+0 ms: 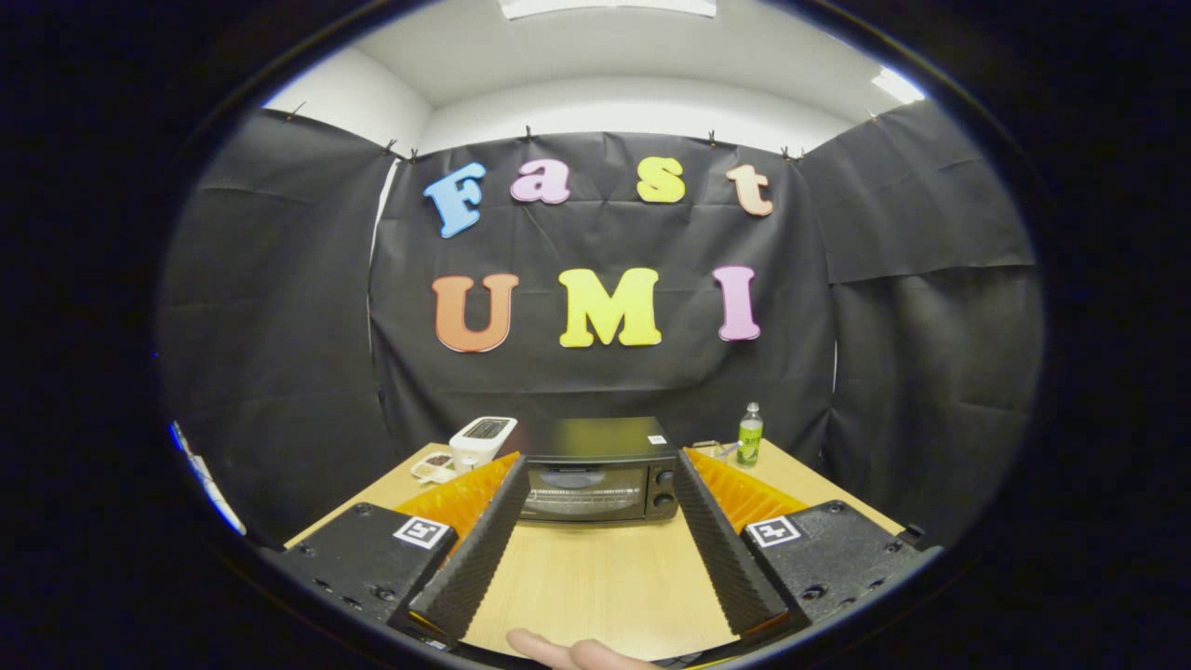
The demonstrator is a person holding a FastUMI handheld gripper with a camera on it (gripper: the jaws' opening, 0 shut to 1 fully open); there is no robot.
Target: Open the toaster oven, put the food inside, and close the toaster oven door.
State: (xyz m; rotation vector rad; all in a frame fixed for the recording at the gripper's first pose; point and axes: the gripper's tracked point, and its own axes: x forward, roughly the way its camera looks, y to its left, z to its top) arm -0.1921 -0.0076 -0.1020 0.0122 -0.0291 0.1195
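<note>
A black toaster oven (597, 470) stands at the far side of the wooden table (595, 577), its glass door closed and two knobs on its right side. It sits beyond my fingertips, framed between the two fingers. My gripper (595, 458) is open, its ridged black fingers (484, 540) spread wide with nothing between them. A small plate with food (435, 464) lies left of the oven, partly hidden behind the left finger.
A white toaster (481, 438) stands beside the oven's left side. A green bottle (750, 434) is at the far right of the table, with a small item next to it. A fingertip of a person's hand (568, 651) shows at the table's near edge.
</note>
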